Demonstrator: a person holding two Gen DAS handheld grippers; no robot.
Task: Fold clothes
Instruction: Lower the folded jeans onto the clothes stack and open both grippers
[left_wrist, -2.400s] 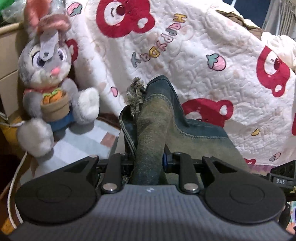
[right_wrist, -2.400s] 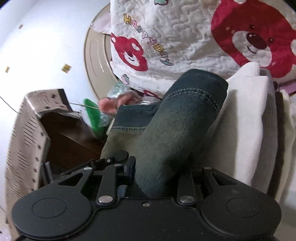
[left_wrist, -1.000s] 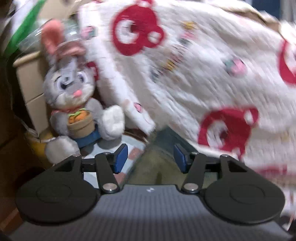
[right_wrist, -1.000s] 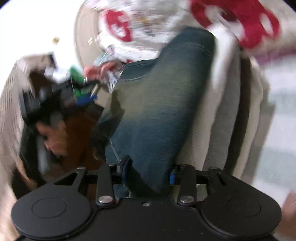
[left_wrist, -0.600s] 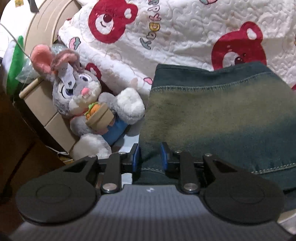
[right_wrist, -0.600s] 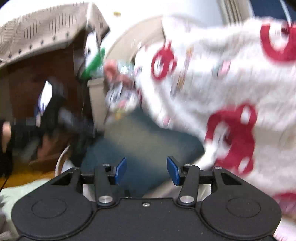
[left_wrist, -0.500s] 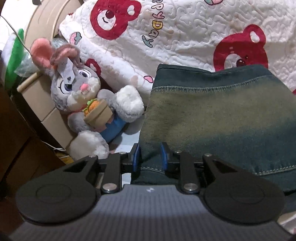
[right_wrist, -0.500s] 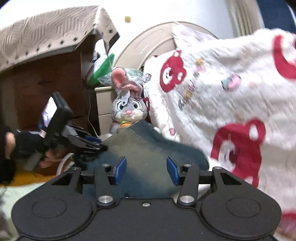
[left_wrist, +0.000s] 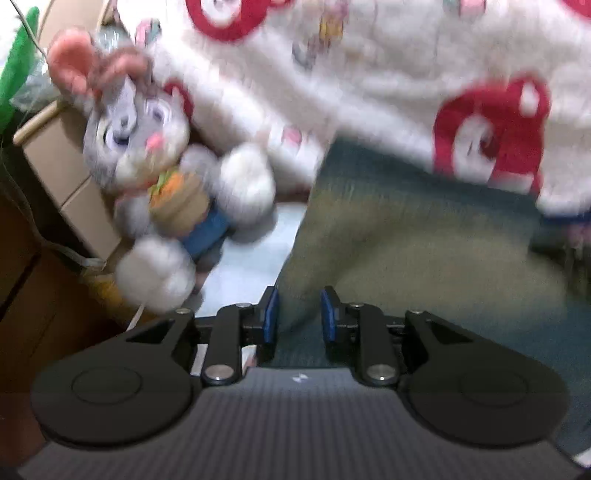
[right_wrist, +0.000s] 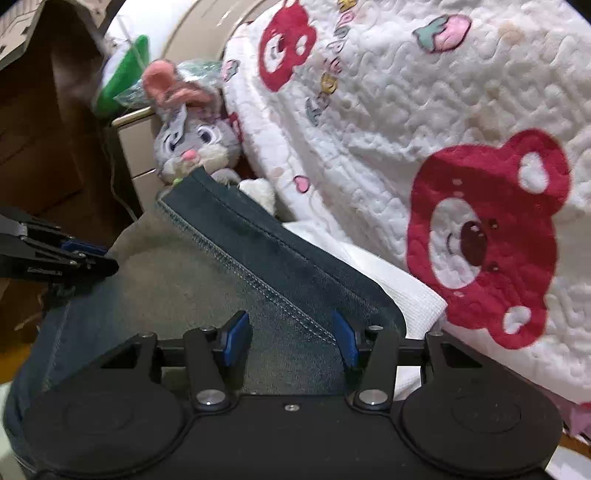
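While folded, jeans (right_wrist: 207, 280): lie on white cloth (right_wrist: 399, 291) beside the quilt (right_wrist: 424, 122).
Left gripper (left_wrist: 298, 314): narrow, opening, jeans edge between.
Right gripper (right_wrist: 291, 341): wide, opening, above the jeans.

The folded blue jeans (right_wrist: 229, 280) lay flat on white folded clothes (right_wrist: 413, 295), faded pale in the middle

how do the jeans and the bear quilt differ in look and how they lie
The jeans are dark blue denim faded to a greenish wash, with pale stitched seams; the bear quilt is white, puffy and printed with red bears. The jeans lie folded and fairly flat in front of both grippers; the bear quilt is heaped up behind them, and in the left wrist view its edge hangs over the jeans' far end. Both are soft fabric.
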